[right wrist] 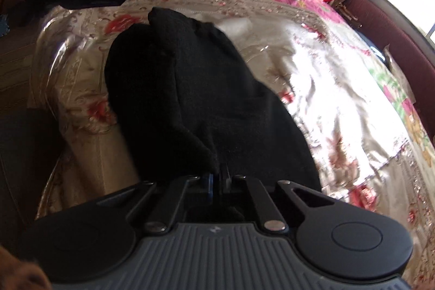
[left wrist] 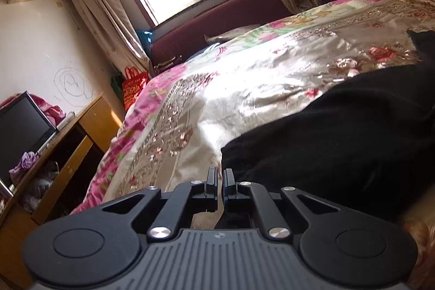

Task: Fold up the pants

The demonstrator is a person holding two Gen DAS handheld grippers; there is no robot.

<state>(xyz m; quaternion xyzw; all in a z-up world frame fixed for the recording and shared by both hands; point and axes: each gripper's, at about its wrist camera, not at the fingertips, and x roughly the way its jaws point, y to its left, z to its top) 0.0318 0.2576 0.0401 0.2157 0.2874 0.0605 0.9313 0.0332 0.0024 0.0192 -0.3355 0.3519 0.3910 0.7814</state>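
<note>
Over the bedspread (right wrist: 339, 78), right gripper (right wrist: 218, 175) low, clamping black pants (right wrist: 195, 89); left gripper (left wrist: 220, 177) closed

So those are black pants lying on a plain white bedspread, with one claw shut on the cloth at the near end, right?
Not quite: the bedspread is not plain white. It is a shiny cream cover with pink and red flowers, plain to see in the right wrist view. The rest holds: the black pants lie on it, and the right claw is shut on the cloth at the near end.
</note>
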